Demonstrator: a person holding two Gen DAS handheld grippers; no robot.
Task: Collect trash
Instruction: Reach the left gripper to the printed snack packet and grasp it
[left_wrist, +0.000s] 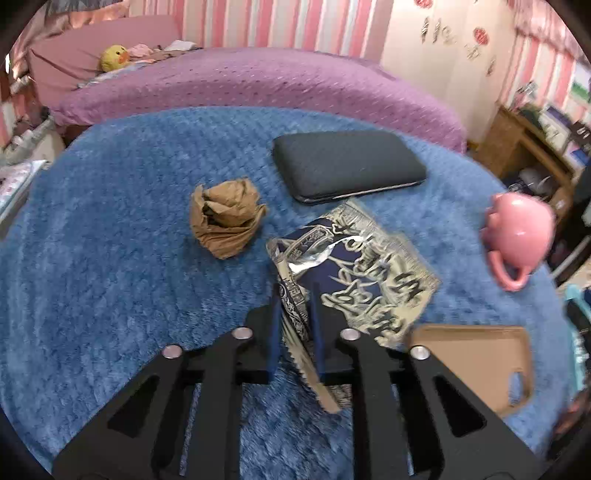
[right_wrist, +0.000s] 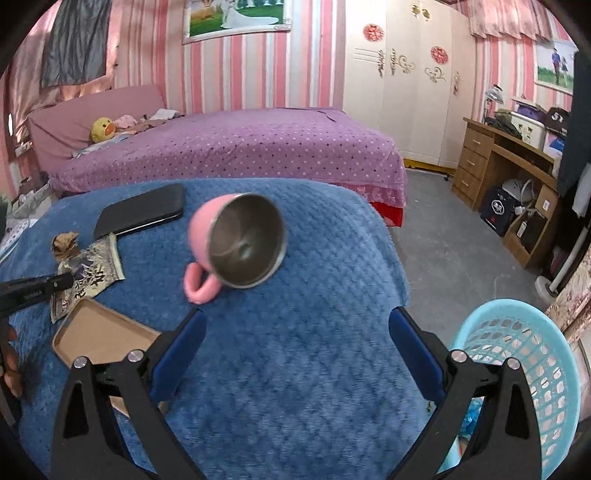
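Two trash items on blue blanket (left_wrist: 110, 258): foil wrapper (left_wrist: 354, 266) mid-surface, pinched at near edge by left gripper (left_wrist: 295, 295); crumpled brown paper (left_wrist: 225, 218) just beside. Right gripper (right_wrist: 295, 325) spread, empty. Risk: slick foil slipping free before reaching basket (right_wrist: 517, 332).

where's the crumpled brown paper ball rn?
Left wrist view: crumpled brown paper ball lies on the blue blanket, left of the snack wrapper and the black case.
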